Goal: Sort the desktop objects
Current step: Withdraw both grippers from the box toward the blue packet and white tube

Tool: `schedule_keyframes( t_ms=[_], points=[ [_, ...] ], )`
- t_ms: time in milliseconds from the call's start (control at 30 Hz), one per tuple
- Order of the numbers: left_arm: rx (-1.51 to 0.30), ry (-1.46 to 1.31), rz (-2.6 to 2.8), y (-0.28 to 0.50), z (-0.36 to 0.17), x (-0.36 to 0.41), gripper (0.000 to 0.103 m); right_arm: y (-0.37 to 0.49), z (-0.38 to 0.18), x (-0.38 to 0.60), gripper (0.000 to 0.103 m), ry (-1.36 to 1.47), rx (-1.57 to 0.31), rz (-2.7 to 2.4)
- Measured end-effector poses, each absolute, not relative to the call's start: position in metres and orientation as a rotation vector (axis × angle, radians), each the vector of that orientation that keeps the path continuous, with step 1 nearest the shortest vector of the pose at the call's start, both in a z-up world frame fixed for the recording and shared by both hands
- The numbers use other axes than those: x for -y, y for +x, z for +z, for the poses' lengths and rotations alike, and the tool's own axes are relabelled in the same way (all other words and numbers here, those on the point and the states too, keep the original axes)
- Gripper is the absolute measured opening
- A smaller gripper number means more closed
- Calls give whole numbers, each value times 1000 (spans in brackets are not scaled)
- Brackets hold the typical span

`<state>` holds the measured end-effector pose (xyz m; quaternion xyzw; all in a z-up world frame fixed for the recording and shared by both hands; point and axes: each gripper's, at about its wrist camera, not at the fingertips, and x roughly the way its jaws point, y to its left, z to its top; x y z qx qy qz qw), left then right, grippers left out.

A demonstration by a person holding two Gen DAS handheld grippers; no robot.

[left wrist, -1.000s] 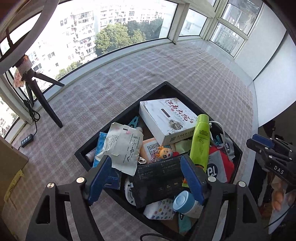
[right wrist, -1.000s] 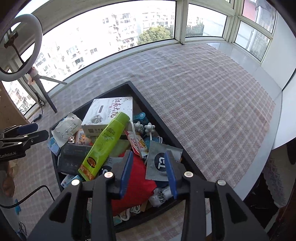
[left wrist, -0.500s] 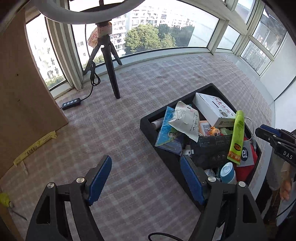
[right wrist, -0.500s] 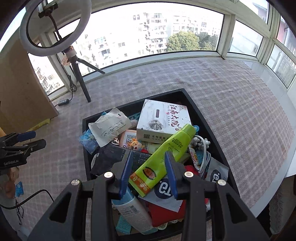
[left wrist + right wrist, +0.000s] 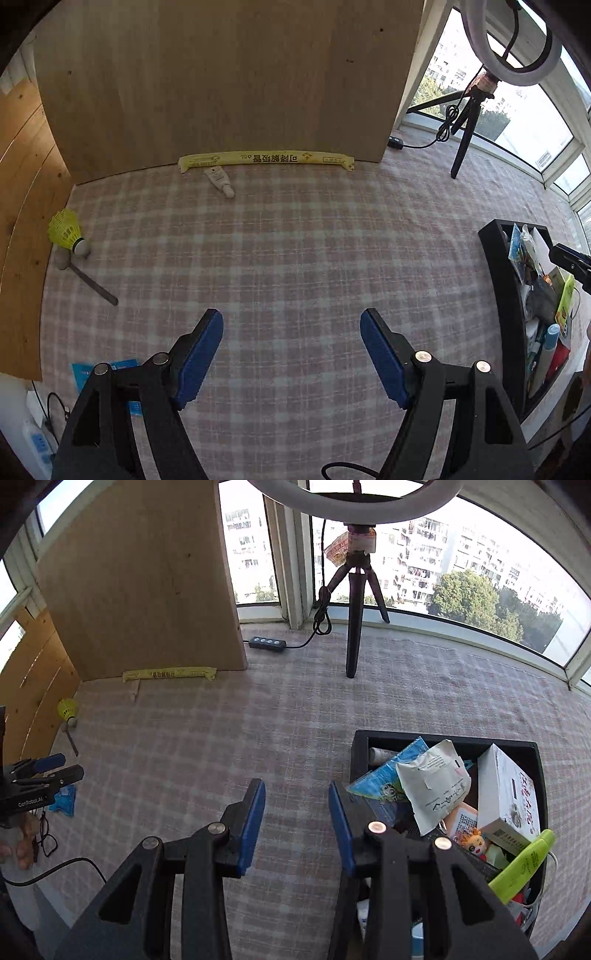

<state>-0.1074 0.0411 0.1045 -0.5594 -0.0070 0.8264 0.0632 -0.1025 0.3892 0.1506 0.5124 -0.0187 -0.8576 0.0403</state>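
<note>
Your left gripper (image 5: pixel 291 354): jaws wide open, empty, over bare checked cloth (image 5: pixel 295 258). Right gripper (image 5: pixel 297 819): jaws apart, nothing btwn, just beside the black bin (image 5: pixel 360 746). Bin sits near cloth's right edge, crammed w/ white box (image 5: pixel 509 797), green tube (image 5: pixel 524 867), pouches.

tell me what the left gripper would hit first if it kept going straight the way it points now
Most likely the bare checked tablecloth. The left gripper has open, empty jaws aimed steeply down at it, with nothing in between. The white tube lies well beyond, though depth is hard to judge.
</note>
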Motion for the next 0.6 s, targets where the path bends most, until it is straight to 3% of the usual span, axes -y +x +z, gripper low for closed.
schedule_keyframes(
  t_ms=[267,600],
  points=[
    [279,-1888,2632,-67,76,62,75,-157,135,-280,35,1499,-134,-2430],
    [708,-2088,2669,-27,40,129,75,-219,102,-168,35,1448,-287,-2241]
  ],
)
